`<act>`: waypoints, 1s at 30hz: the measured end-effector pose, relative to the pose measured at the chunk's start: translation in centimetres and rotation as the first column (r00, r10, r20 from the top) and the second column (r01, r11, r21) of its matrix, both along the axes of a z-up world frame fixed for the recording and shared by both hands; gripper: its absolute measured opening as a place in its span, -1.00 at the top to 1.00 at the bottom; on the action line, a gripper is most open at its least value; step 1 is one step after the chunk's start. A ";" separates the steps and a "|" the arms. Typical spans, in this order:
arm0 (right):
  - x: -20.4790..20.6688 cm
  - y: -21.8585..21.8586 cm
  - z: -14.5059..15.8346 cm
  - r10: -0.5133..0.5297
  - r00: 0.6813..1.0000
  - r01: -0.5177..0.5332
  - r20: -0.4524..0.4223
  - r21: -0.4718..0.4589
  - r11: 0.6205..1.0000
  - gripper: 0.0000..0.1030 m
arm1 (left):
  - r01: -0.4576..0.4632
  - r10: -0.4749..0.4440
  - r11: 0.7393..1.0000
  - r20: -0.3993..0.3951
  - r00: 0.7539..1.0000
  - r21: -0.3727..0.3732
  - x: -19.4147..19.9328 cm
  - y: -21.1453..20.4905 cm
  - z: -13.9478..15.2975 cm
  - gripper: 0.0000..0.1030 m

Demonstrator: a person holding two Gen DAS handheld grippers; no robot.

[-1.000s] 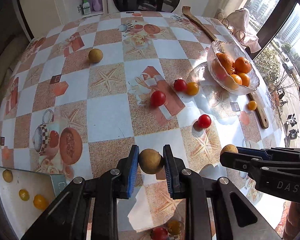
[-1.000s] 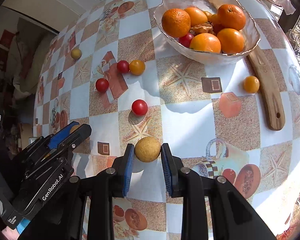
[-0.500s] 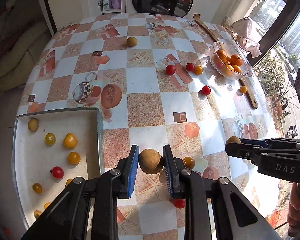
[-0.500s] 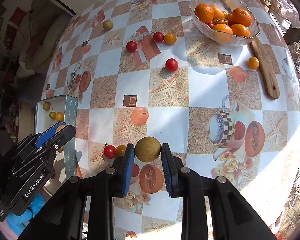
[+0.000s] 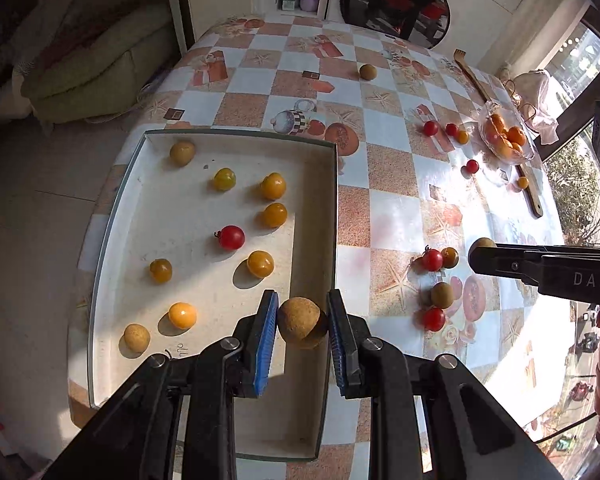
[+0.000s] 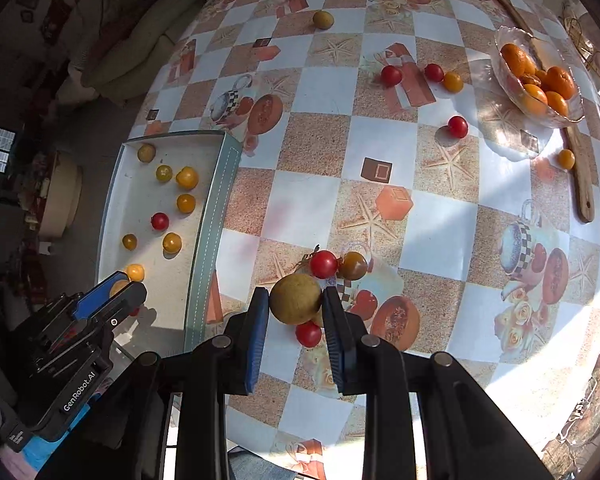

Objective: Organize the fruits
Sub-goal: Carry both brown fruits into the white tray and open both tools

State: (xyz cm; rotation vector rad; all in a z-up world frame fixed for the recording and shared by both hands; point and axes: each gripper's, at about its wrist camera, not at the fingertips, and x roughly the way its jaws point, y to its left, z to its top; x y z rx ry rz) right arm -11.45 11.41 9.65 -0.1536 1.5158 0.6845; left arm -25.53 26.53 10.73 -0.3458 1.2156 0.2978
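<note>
My left gripper [image 5: 302, 326] is shut on a brown round fruit [image 5: 300, 322] and holds it above the right rim of the white tray [image 5: 332, 216]. The tray holds several yellow, orange and brown fruits and one red tomato [image 5: 231, 237]. My right gripper [image 6: 294, 302] is shut on another brown round fruit [image 6: 294, 298], held above the table right of the tray [image 6: 214, 216]. Under it lie red tomatoes [image 6: 323, 263] and a brown-orange fruit [image 6: 353, 265]. The right gripper also shows in the left wrist view [image 5: 476, 250].
A glass bowl of oranges [image 6: 512, 92] stands at the far right beside a wooden spoon [image 6: 580, 176]. Loose tomatoes [image 6: 391, 75] and a brown fruit [image 6: 323, 19] lie on the far table. The table's near edge is just below the grippers.
Both grippers have drawn back and left with their fruits. The left one now hangs over the tray's right rim; the right one is over the fruit cluster beside the tray.
</note>
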 end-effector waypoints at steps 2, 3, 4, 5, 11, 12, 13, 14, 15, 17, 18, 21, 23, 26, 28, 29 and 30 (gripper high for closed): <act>-0.4 1.6 0.1 0.032 0.999 -0.032 0.000 0.004 0.999 0.42 | -0.032 0.032 0.999 0.001 0.999 0.010 -0.8 1.3 0.0 0.49; -0.6 2.4 0.2 0.046 0.999 -0.046 -0.001 0.007 0.999 0.42 | -0.046 0.046 0.999 0.002 0.999 0.016 -1.1 2.0 0.0 0.49; -0.8 3.2 0.3 0.058 0.998 -0.058 -0.001 0.009 0.998 0.42 | -0.060 0.060 0.998 0.002 0.998 0.023 -1.4 2.7 0.0 0.49; -1.0 3.9 0.3 0.070 0.998 -0.070 -0.001 0.011 0.998 0.42 | -0.075 0.075 0.997 0.001 0.997 0.028 -1.7 3.4 -0.1 0.49; -1.9 8.4 -0.1 0.138 0.990 -0.138 -0.005 0.014 0.990 0.42 | -0.126 0.127 0.990 -0.011 0.992 0.059 -1.9 7.3 -1.2 0.49; -2.1 9.1 -0.3 0.150 0.989 -0.150 -0.005 0.011 0.989 0.42 | -0.129 0.130 0.990 -0.015 0.991 0.064 -1.7 7.9 -1.4 0.49; -2.2 9.8 -0.5 0.160 0.987 -0.160 -0.004 0.009 0.987 0.42 | -0.130 0.131 0.989 -0.017 0.991 0.069 -1.4 8.5 -1.7 0.49; -2.3 10.4 -0.7 0.169 0.986 -0.169 -0.004 0.007 0.986 0.42 | -0.129 0.131 0.989 -0.017 0.991 0.076 -1.1 9.0 -1.9 0.49; -2.4 11.1 -1.0 0.177 0.984 -0.177 -0.004 0.005 0.984 0.42 | -0.127 0.129 0.989 -0.018 0.991 0.081 -0.7 9.4 -2.2 0.49; -2.4 12.2 -1.5 0.189 0.982 -0.189 -0.005 -0.001 0.982 0.42 | -0.122 0.124 0.988 -0.019 0.992 0.093 0.1 10.2 -2.7 0.49; -2.5 12.8 -1.8 0.195 0.981 -0.195 -0.006 -0.005 0.981 0.42 | -0.118 0.121 0.988 -0.020 0.992 0.099 0.6 10.6 -3.0 0.49; -2.5 14.2 -2.8 0.212 0.977 -0.212 -0.006 -0.021 0.977 0.42 | -0.114 0.118 0.989 -0.035 0.992 0.097 2.1 11.8 -4.1 0.49; -2.5 15.0 -3.6 0.222 0.975 -0.222 -0.006 -0.033 0.975 0.42 | -0.109 0.113 0.989 -0.042 0.993 0.098 2.9 12.4 -4.9 0.49; -2.4 15.9 -4.8 0.238 0.971 -0.238 -0.005 -0.060 0.969 0.42 | -0.098 0.104 0.991 -0.061 0.993 0.096 3.9 12.9 -6.1 0.49; -2.4 16.3 -5.4 0.247 0.969 -0.246 -0.004 -0.078 0.966 0.42 | -0.088 0.095 0.991 -0.073 0.993 0.097 4.4 13.0 -6.9 0.49; -2.4 16.4 -5.7 0.253 0.968 -0.252 -0.002 -0.085 0.964 0.42 | -0.083 0.091 0.992 -0.079 0.993 0.099 4.6 13.0 -7.2 0.49; -2.4 16.6 -5.9 0.258 0.966 -0.257 -0.001 -0.094 0.962 0.42 | -0.079 0.088 0.992 -0.085 0.993 0.101 4.7 13.0 -7.5 0.49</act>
